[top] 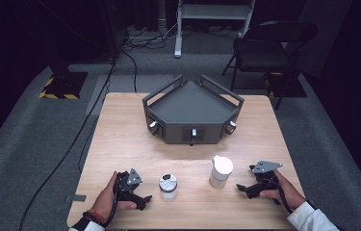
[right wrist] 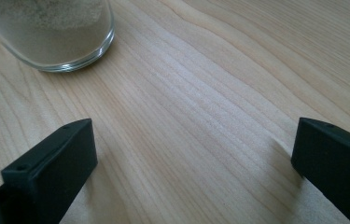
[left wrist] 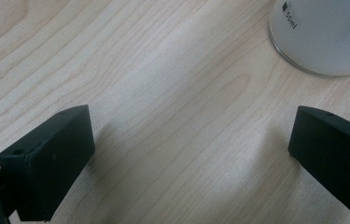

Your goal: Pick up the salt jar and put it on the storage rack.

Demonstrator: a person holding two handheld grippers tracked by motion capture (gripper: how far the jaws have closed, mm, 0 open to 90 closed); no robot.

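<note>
On the desk [top: 120, 125], the jar [top: 168, 186] stands just beside the left gripper [top: 142, 198] and the bottle [top: 220, 171] near the right gripper [top: 242, 187]. Both grippers rest with fingers spread wide, nothing between them. A grey tray [top: 192, 108] sits well behind, at the far side; bare wood lies between jar and bottle

free: table front [top: 192, 204] | obstacles: jar [top: 168, 186], bottle [top: 220, 171], tray [top: 192, 113] behind
</note>
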